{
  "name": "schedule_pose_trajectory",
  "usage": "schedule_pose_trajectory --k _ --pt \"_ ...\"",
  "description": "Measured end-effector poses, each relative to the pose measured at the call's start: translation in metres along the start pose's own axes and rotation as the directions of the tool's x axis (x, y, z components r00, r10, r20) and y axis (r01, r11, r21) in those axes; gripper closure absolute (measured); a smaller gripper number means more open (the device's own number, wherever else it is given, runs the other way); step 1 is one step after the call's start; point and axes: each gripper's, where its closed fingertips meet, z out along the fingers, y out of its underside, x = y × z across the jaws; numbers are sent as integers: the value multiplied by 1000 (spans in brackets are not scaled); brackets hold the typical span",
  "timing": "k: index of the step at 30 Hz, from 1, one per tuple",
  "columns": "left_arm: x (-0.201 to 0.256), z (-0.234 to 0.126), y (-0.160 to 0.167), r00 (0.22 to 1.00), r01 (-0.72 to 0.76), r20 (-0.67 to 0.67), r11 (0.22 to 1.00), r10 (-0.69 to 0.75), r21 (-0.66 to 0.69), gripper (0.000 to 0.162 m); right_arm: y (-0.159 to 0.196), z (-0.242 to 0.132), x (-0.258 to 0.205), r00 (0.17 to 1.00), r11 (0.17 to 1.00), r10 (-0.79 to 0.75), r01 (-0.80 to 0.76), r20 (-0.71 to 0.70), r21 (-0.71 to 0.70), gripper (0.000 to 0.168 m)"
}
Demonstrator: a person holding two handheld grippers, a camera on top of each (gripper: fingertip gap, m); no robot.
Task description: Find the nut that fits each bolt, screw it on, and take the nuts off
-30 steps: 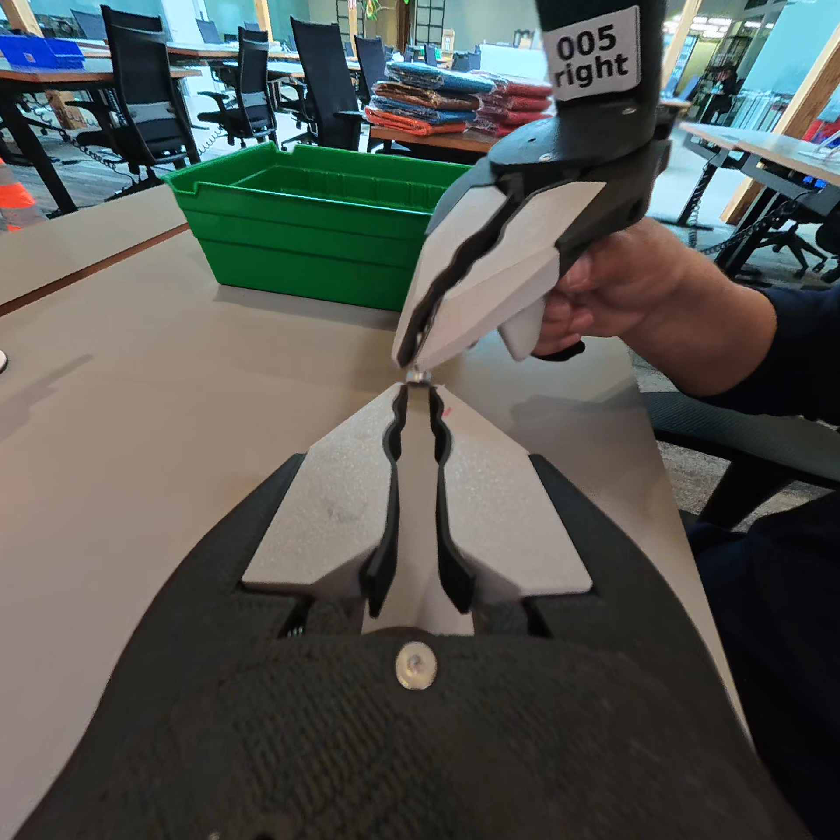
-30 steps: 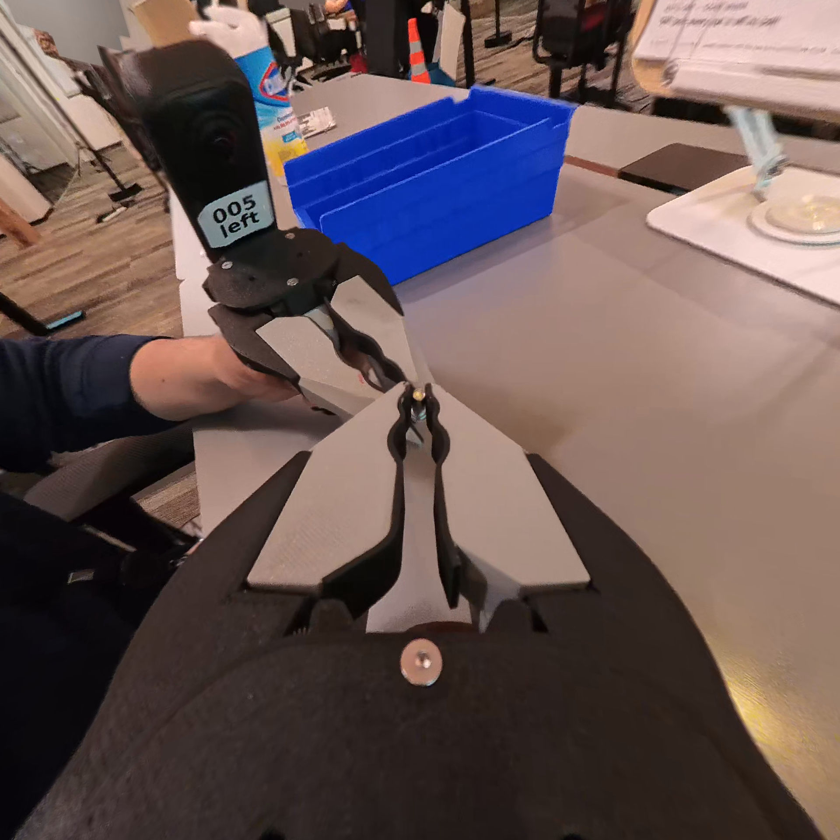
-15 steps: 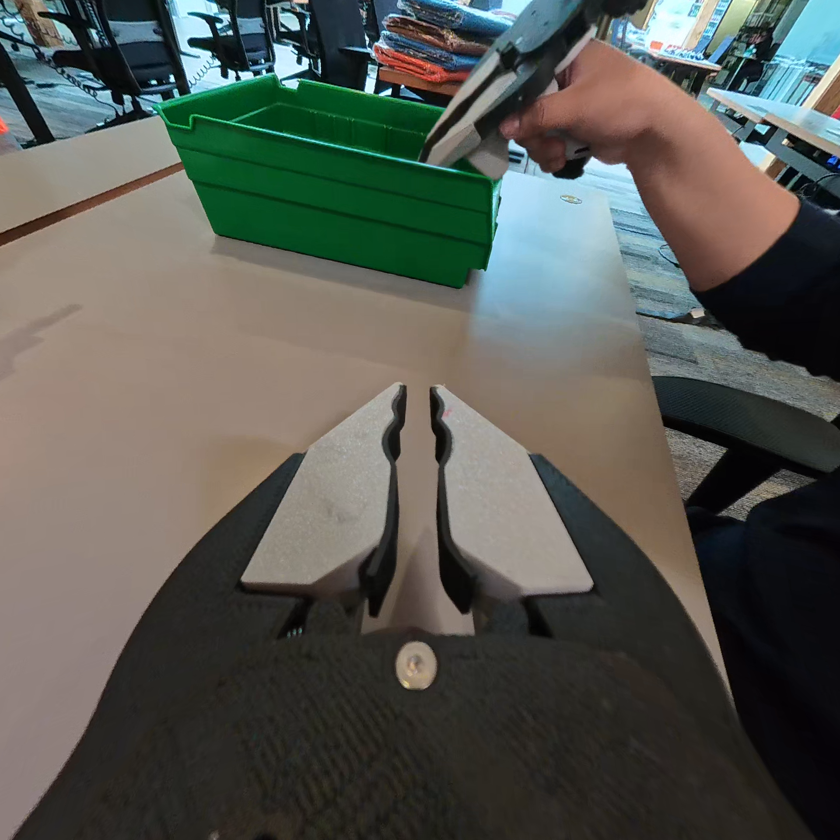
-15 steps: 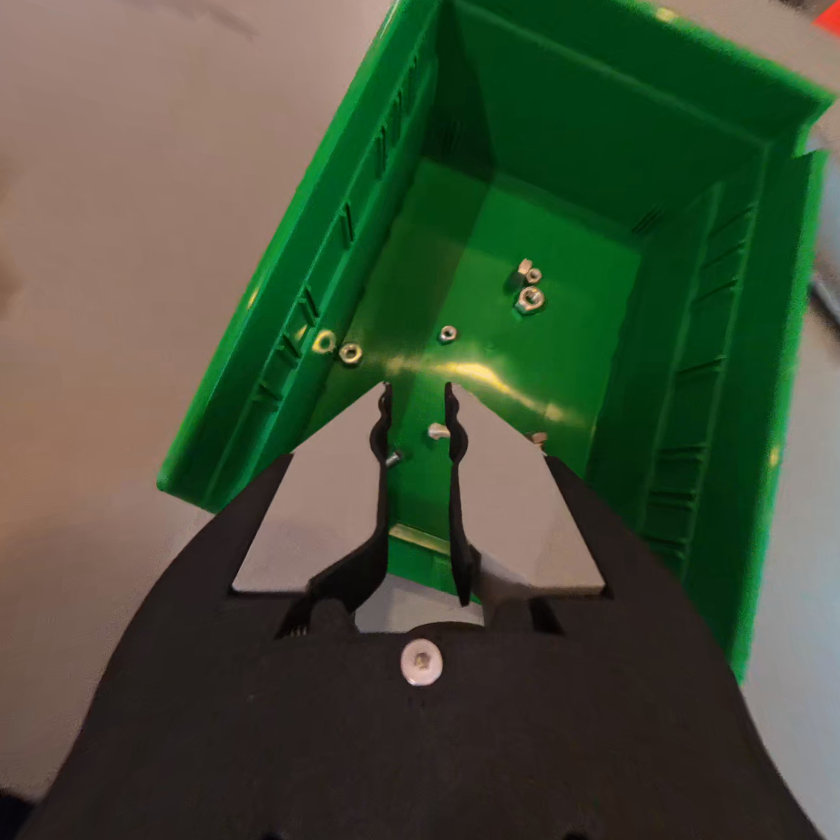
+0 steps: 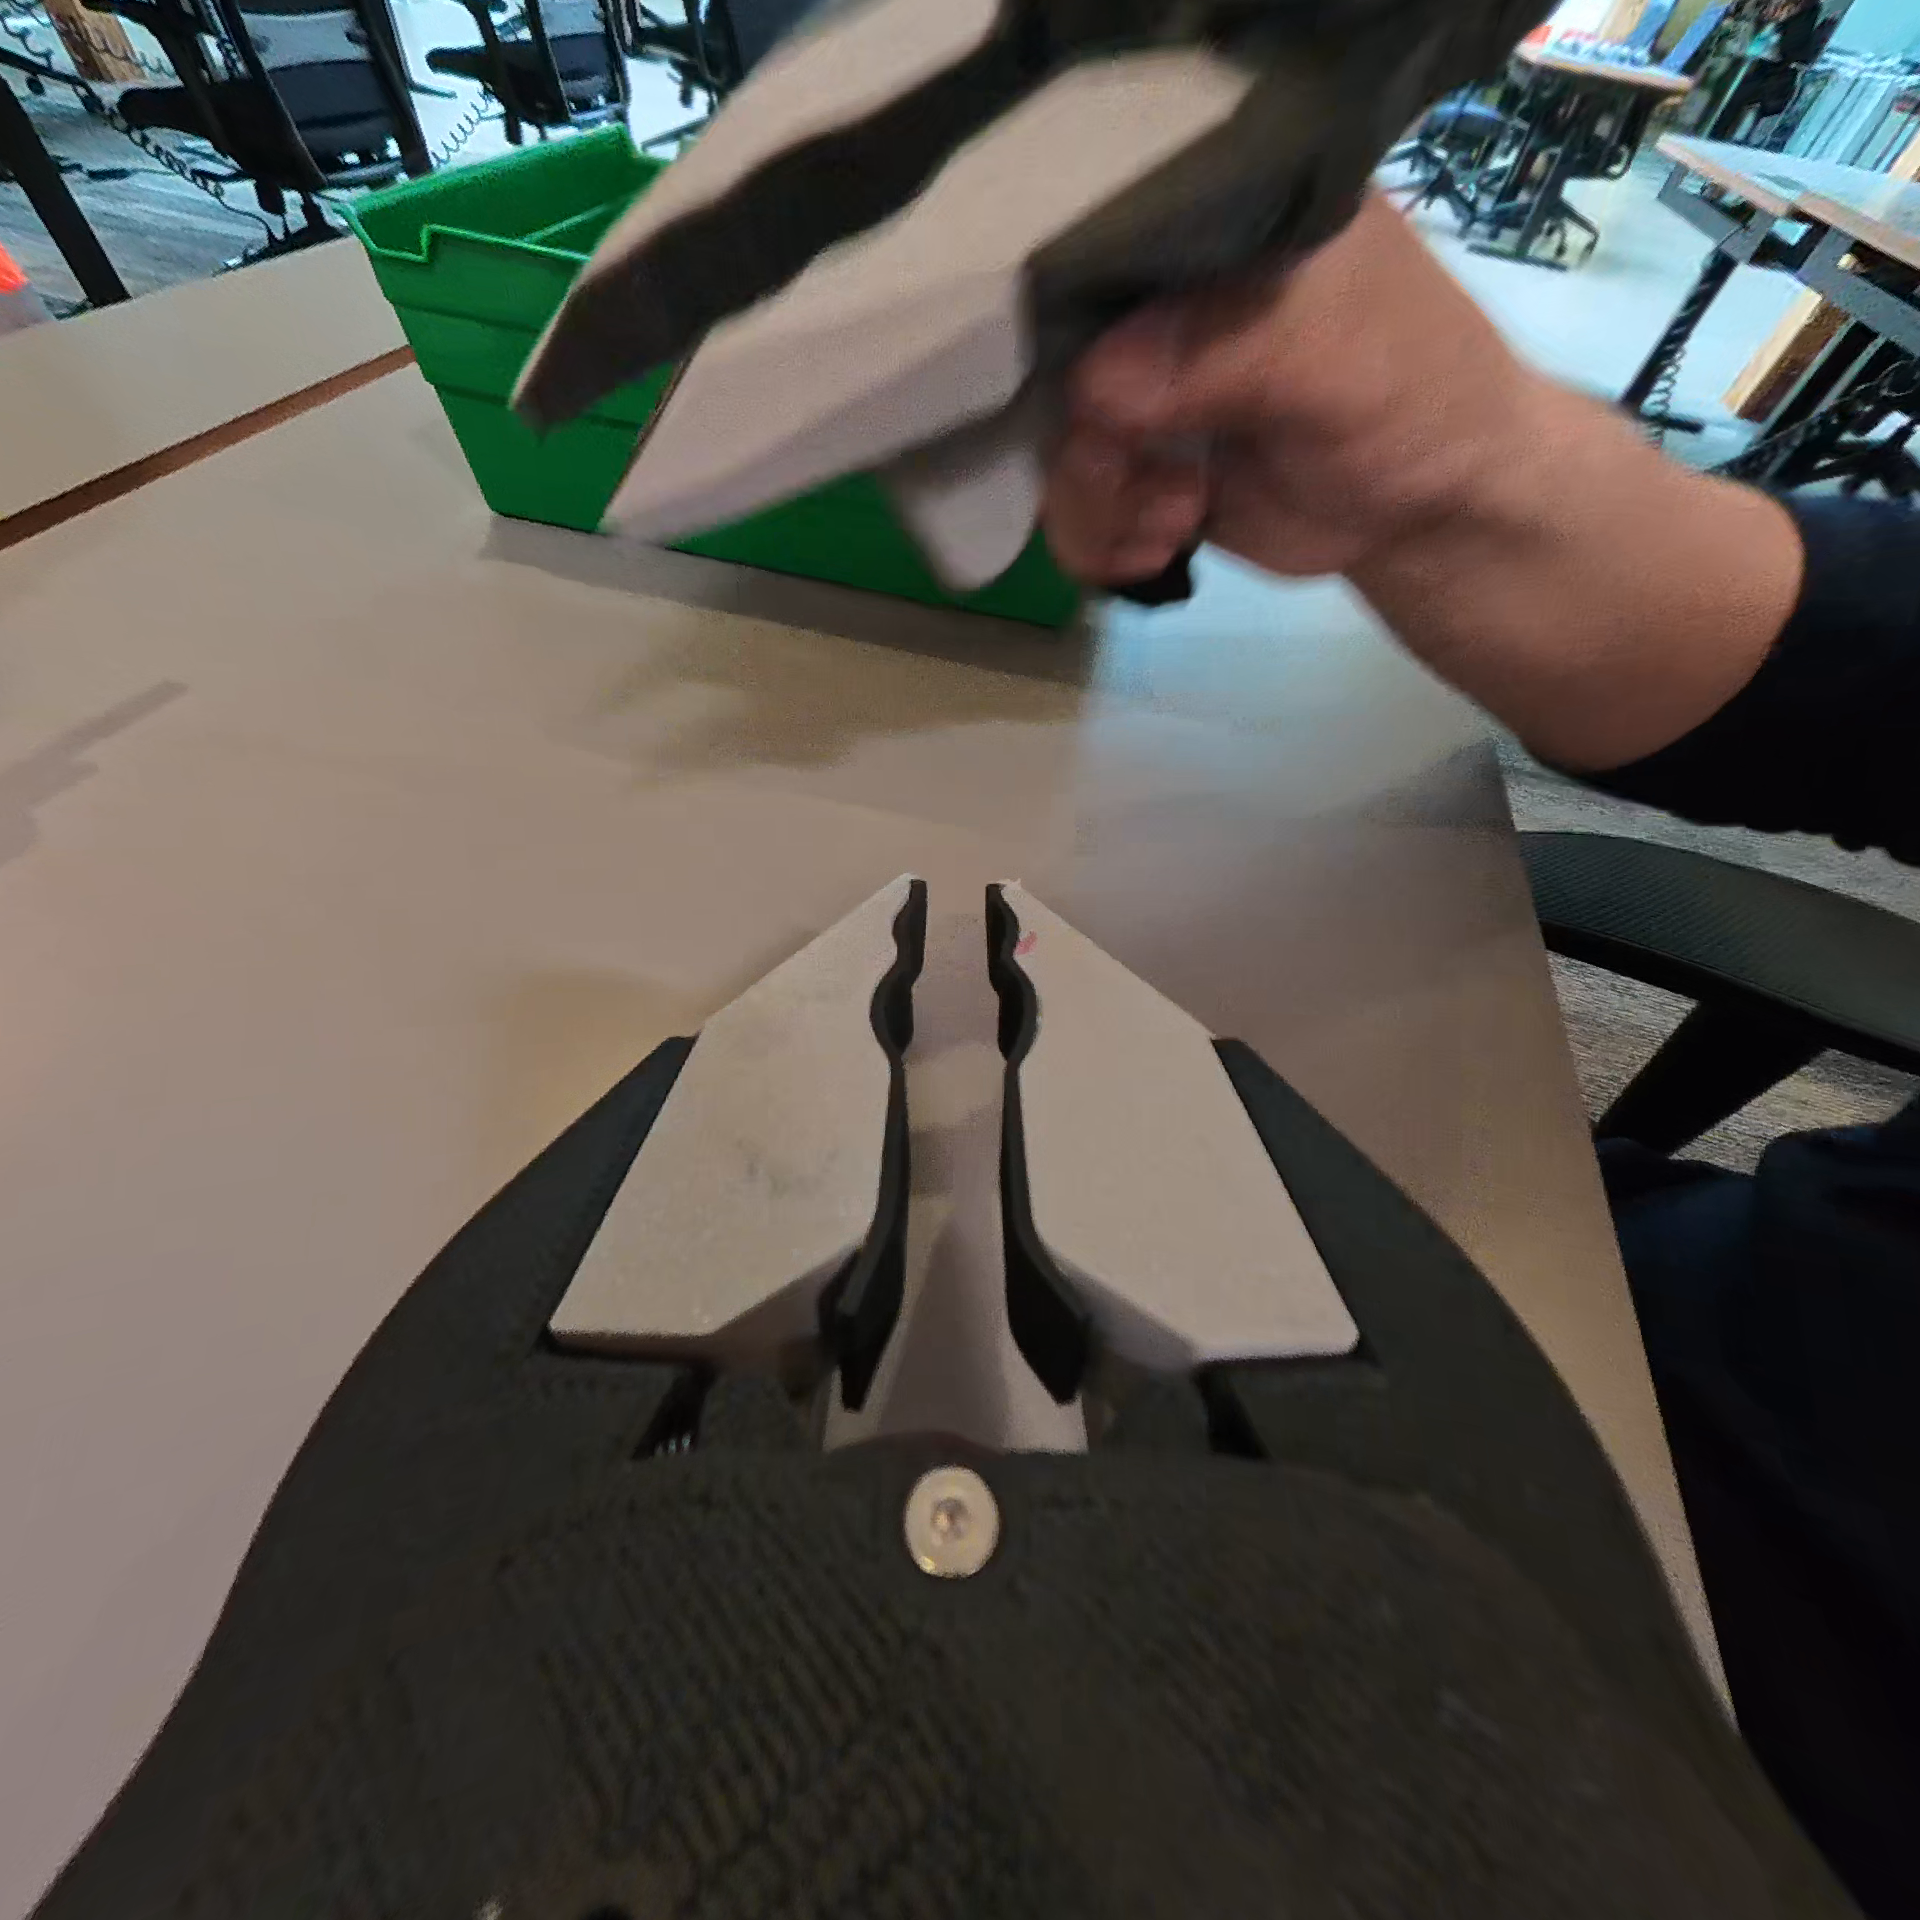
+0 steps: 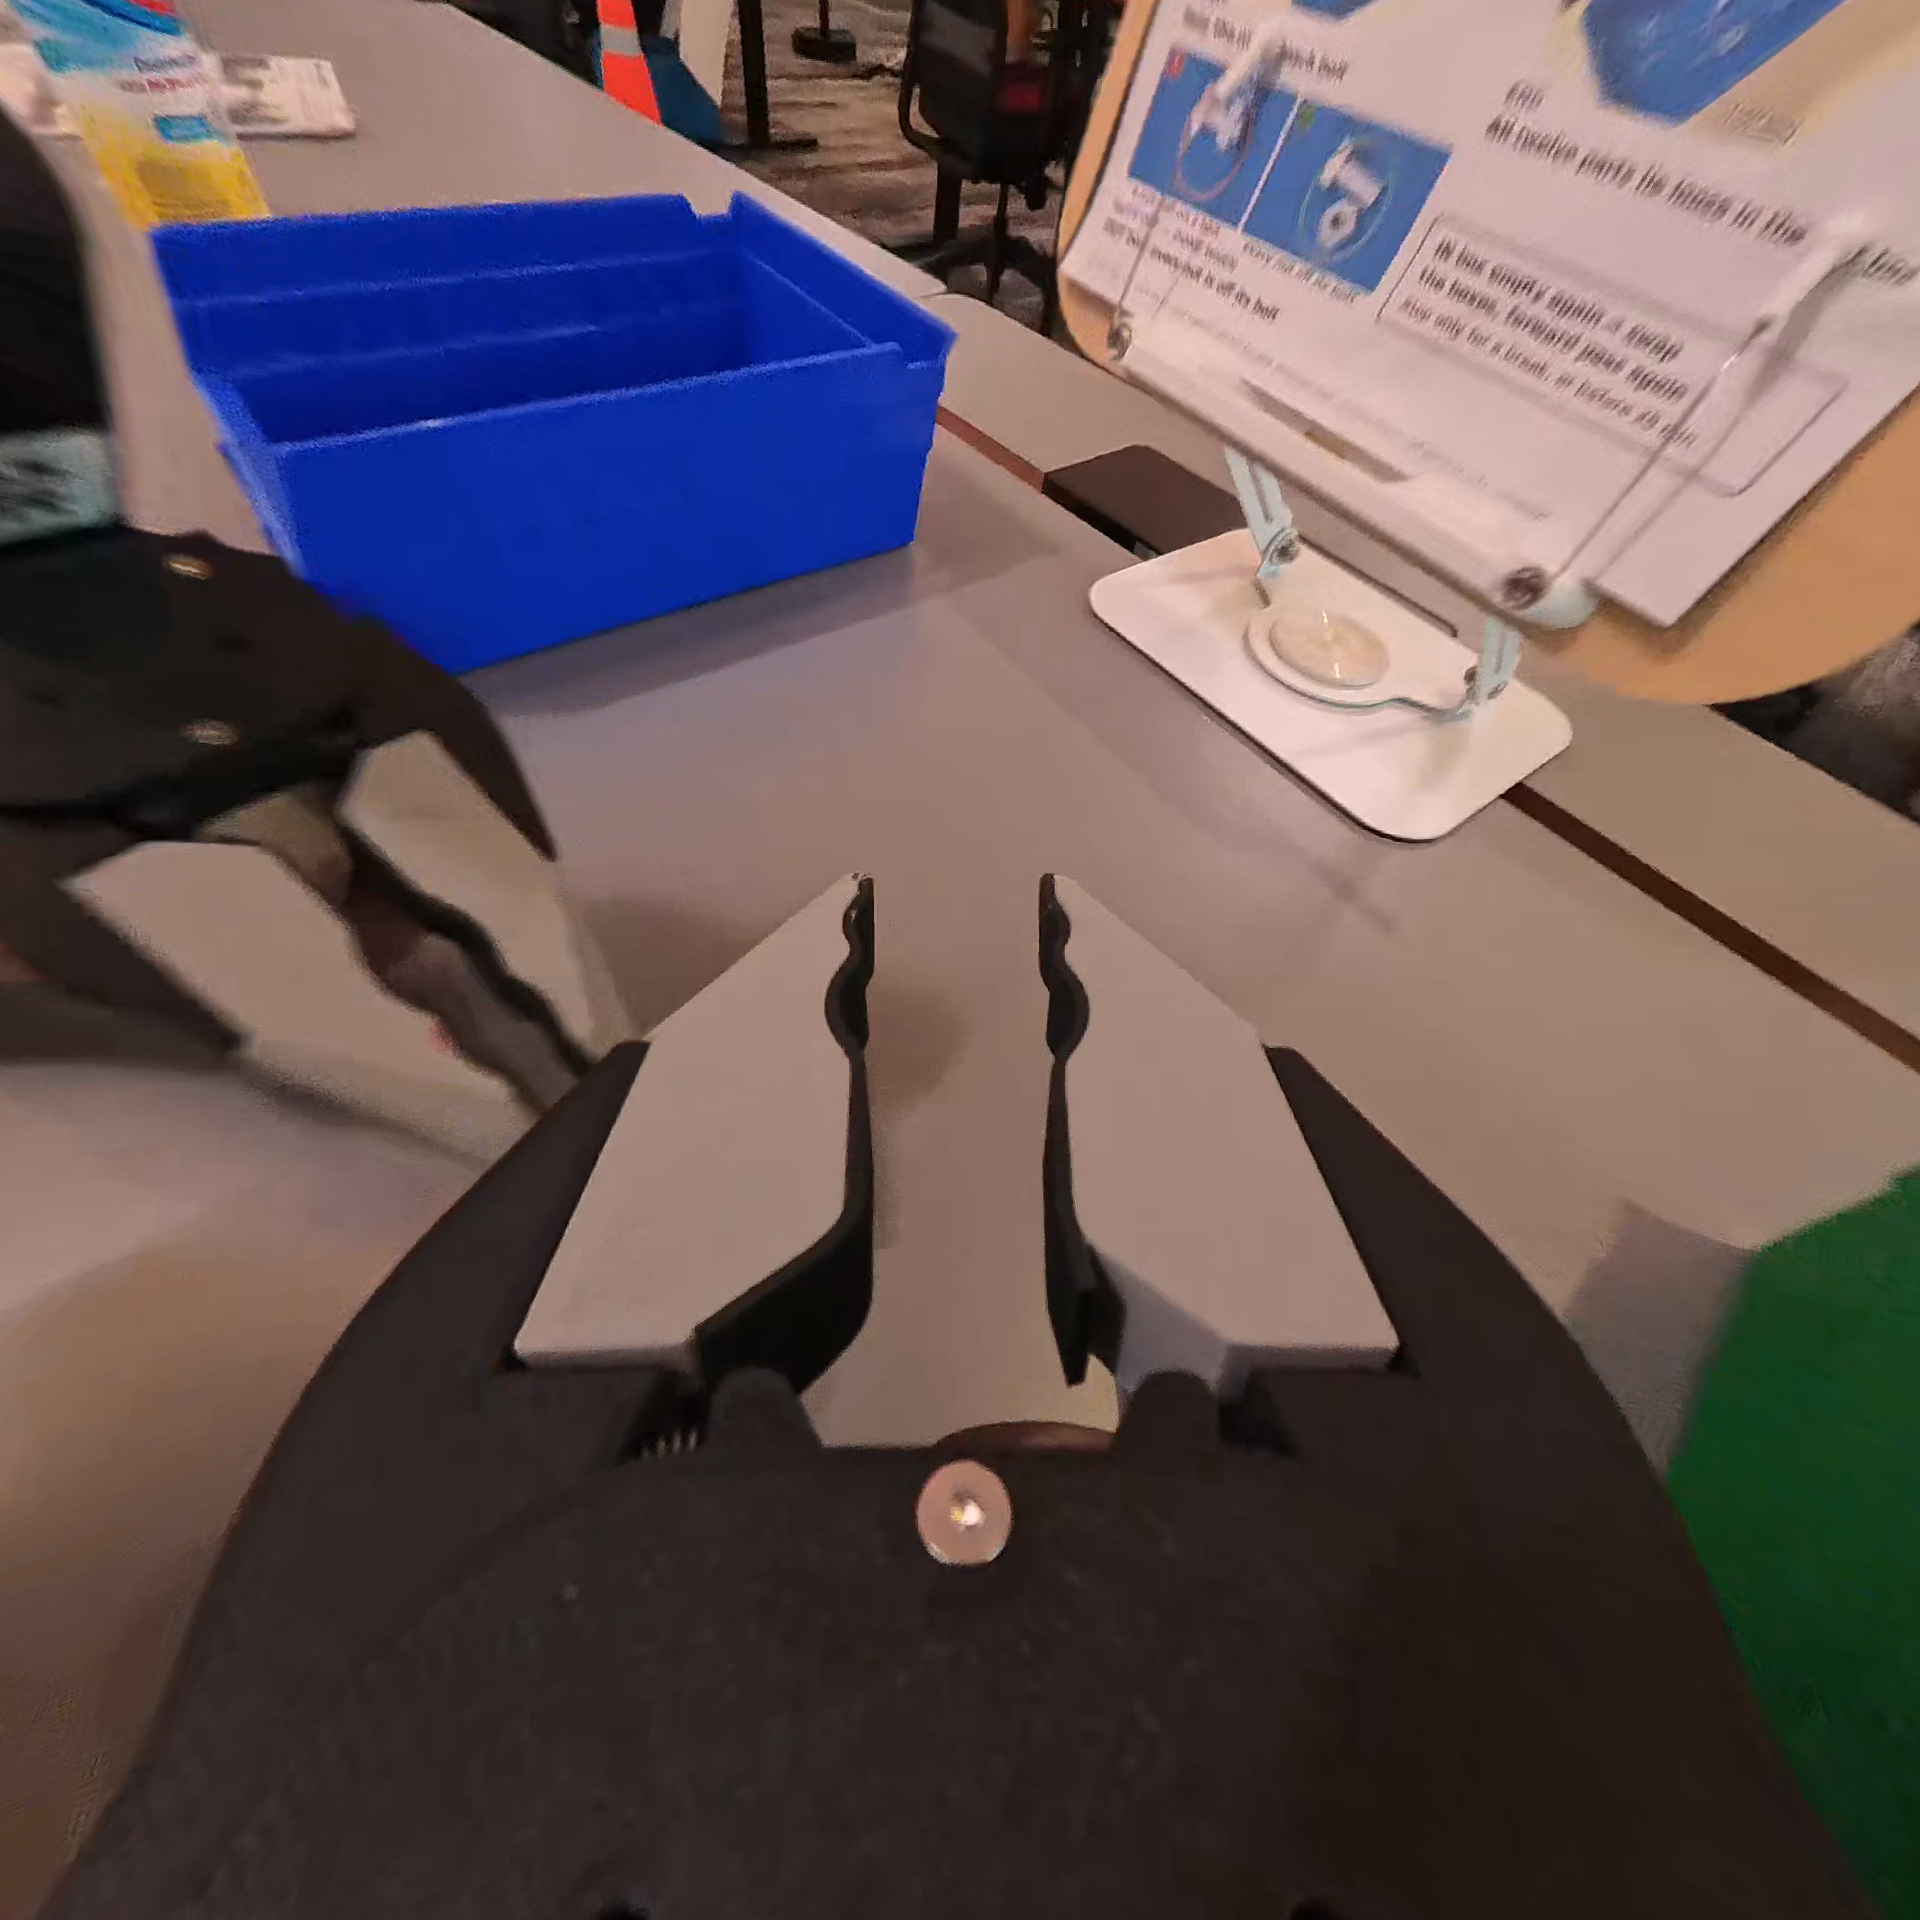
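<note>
Nuts and bolts: we see none in either view; whether any lie inside the bins we cannot tell, the interiors are hidden or blurred. Left gripper [image 5: 953,899] sits low over the bare tan table [image 5: 312,831], jaws a narrow slit apart with nothing between them. Right gripper [image 6: 956,896] has its jaws parted wider, also empty, above the grey table top.

In the left wrist view the right gripper appears blurred at 12 o'clock, held in a hand [image 5: 1278,436], in front of the green bin [image 5: 488,312], which stands on the table at 11 o'clock.

In the right wrist view the blue bin [image 6: 582,509] is at 10 o'clock, the left gripper blurred at 9 o'clock, an instruction sheet on a white stand [image 6: 1340,717] at 1 o'clock, and a green bin edge at 4 o'clock.
</note>
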Motion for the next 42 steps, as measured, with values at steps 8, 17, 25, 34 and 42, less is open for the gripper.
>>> schedule_pose_trajectory --k 8,17,25,34,42 --pt "3 -6 -6 1000 20 -13 1000 -19 9 148 37 49 5 997 997 -52 55 -59 49 134" --pt "6 -36 -11 996 -79 32 997 80 -22 140 43 48 7 994 995 -66 72 -90 63 132" --pt "-50 -201 -30 967 -30 252 999 37 -33 142 40 45 1 997 995 -58 63 -60 80 133" --pt "-206 -265 29 901 187 431 939 -47 -288 133 43 48 -3 997 994 -67 69 -39 80 133" --pt "-250 -214 88 952 103 287 773 106 -626 129 40 48 -3 993 989 -103 108 -57 96 134"
